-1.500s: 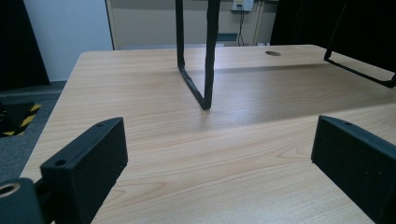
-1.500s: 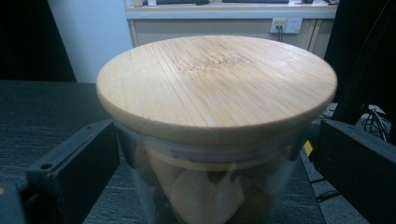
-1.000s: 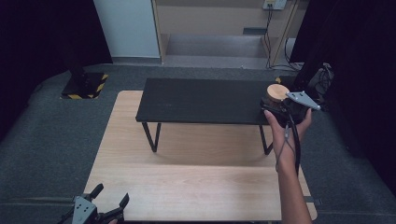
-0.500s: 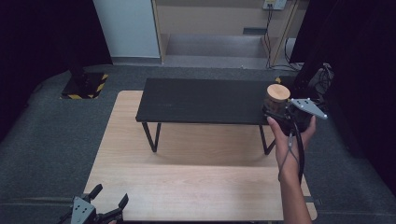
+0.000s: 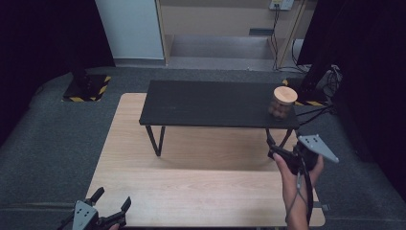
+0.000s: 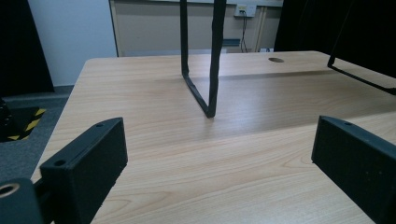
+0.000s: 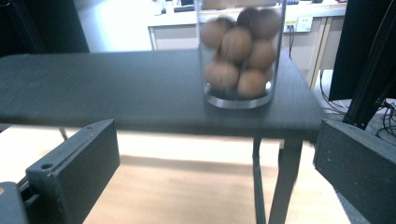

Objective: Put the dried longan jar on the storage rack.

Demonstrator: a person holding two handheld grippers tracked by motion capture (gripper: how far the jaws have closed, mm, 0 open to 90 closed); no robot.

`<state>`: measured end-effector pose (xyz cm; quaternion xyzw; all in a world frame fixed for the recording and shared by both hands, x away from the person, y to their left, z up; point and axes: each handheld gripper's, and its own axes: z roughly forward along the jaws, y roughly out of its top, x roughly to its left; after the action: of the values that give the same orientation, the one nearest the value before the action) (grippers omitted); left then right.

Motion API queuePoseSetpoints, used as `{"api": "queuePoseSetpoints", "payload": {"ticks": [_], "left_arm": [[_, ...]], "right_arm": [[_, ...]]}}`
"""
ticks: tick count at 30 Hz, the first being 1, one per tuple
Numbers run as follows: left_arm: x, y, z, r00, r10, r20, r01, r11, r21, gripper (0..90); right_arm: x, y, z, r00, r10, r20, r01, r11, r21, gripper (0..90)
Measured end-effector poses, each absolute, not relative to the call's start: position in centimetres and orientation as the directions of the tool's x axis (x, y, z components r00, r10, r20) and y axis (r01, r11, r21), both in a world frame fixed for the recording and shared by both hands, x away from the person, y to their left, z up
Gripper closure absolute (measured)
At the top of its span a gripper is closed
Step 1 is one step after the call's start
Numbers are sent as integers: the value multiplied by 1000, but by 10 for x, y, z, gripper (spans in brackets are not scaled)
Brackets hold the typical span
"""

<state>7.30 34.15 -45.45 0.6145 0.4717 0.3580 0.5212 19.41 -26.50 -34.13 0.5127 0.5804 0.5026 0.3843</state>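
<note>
The glass jar of walnuts (image 5: 283, 102), wooden-lidded, stands at the black shelf's (image 5: 210, 103) right end. Your right gripper (image 5: 282, 154) hangs below it, jaws apart and empty; your left gripper (image 5: 112, 211) idles spread over the table (image 5: 201, 191). Release looks complete; next, pull clear without nudging it.

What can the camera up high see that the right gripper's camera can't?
The high view alone takes in the jar's wooden lid, the left gripper low at the near edge of the wooden table, and the person's hand holding the right gripper. The right gripper view alone lets you look through the glass at the brown balls piled inside, and shows its own two black jaws standing wide apart. Both share the jar standing near the right end of the black shelf.
</note>
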Motion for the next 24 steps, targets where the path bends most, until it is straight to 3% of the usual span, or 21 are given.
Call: {"api": "queuePoseSetpoints", "payload": {"ticks": [13, 24], "left_arm": [[82, 339, -451, 297, 954, -28, 207, -36, 978, 19], [86, 338, -449, 283, 959, -15, 208, -46, 977, 19]], "right_arm": [[129, -264, -398, -176, 978, 116, 220, -75, 972, 9], [102, -259, -428, -164, 979, 119, 220, -81, 972, 12]]}}
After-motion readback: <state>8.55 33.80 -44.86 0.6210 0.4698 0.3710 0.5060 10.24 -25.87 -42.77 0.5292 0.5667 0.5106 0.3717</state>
